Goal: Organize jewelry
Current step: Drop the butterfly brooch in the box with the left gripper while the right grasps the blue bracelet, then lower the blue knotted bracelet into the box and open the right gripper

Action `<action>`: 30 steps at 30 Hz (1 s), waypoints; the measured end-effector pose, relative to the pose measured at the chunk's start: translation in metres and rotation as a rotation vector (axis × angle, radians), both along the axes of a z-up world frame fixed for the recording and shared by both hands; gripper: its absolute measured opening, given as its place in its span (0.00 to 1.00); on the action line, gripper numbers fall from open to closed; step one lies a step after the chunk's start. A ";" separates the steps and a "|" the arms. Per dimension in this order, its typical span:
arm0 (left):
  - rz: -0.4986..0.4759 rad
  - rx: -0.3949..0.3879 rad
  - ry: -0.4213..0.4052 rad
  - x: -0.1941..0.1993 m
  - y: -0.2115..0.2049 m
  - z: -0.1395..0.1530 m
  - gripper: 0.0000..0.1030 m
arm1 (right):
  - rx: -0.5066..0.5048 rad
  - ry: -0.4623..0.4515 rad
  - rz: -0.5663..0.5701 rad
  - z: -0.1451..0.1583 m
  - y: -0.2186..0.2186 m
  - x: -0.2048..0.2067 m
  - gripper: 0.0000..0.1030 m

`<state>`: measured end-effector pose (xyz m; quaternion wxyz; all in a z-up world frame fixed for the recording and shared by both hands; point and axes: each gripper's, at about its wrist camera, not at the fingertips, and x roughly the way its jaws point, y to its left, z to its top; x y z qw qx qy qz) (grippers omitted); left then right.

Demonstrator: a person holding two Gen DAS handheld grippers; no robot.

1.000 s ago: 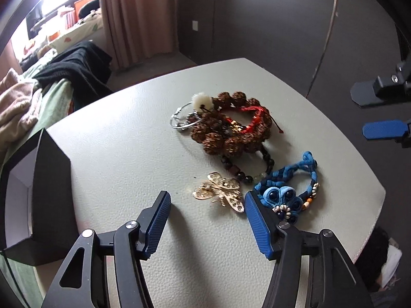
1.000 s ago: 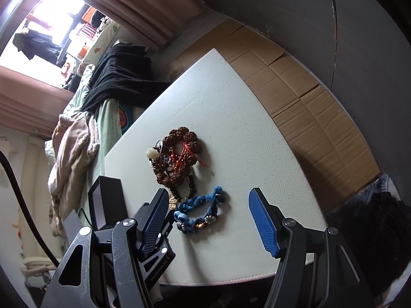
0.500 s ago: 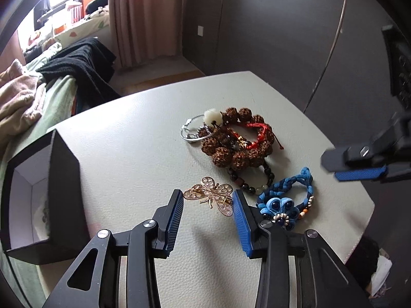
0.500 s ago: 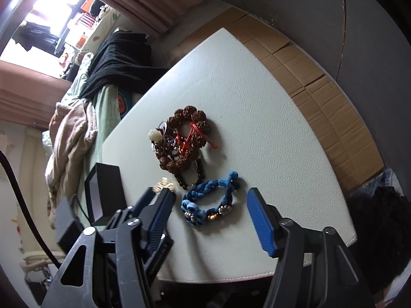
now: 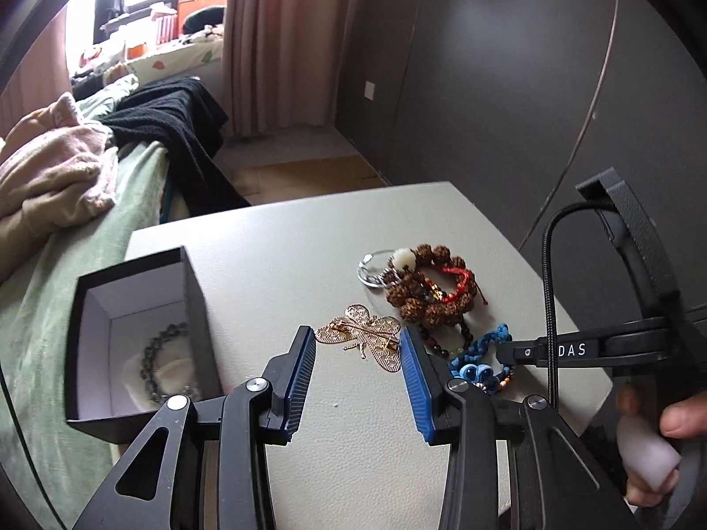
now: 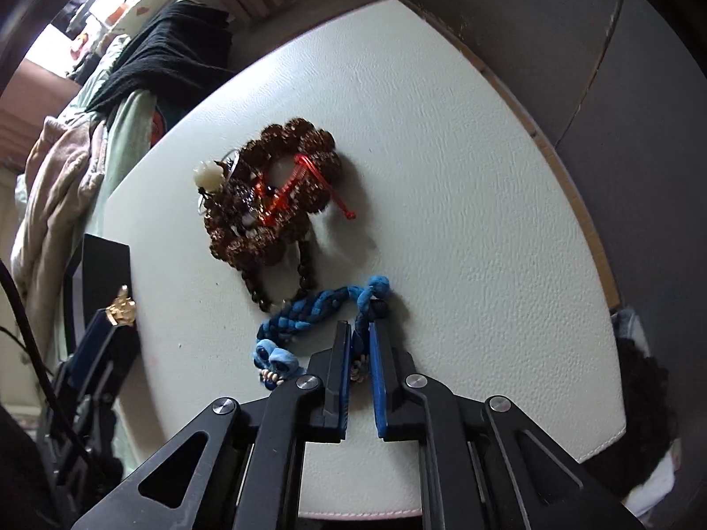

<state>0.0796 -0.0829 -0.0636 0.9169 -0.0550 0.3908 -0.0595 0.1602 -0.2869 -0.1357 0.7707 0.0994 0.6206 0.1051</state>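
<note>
A gold butterfly brooch (image 5: 360, 338) lies on the pale table between the blue pads of my left gripper (image 5: 358, 344); the jaws are open around it, with small gaps at each side. A blue braided bracelet (image 6: 309, 311) lies near the table's front; my right gripper (image 6: 360, 331) is shut on its near strand. The bracelet also shows in the left wrist view (image 5: 479, 360). A pile of brown bead bracelets with a red cord (image 6: 276, 196) lies behind it. An open black box (image 5: 132, 331) at the left holds a dark chain.
The table (image 6: 464, 176) ends close at the right and front edges. A bed with a green sheet (image 5: 79, 238), pink clothes and a black garment lies left of the table. A dark wall stands behind.
My left gripper moved forward and its jaws narrowed around the butterfly brooch. My right gripper came down and closed on the blue bracelet's strand.
</note>
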 end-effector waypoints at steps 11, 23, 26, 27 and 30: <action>0.124 -0.055 -0.075 -0.016 0.056 0.028 0.40 | 0.213 -0.182 0.021 0.049 0.010 -0.014 0.08; 0.339 -0.138 -0.072 -0.018 0.118 0.037 0.51 | 0.391 -0.319 0.078 0.076 0.058 -0.023 0.08; 0.384 -0.157 -0.105 -0.025 0.130 0.041 0.71 | 0.440 -0.338 0.091 0.079 0.067 -0.026 0.08; 0.388 -0.161 -0.112 -0.027 0.132 0.043 0.74 | 0.459 -0.344 0.099 0.081 0.072 -0.027 0.08; 0.406 -0.165 -0.125 -0.032 0.140 0.047 0.74 | 0.505 -0.353 0.125 0.085 0.083 -0.031 0.08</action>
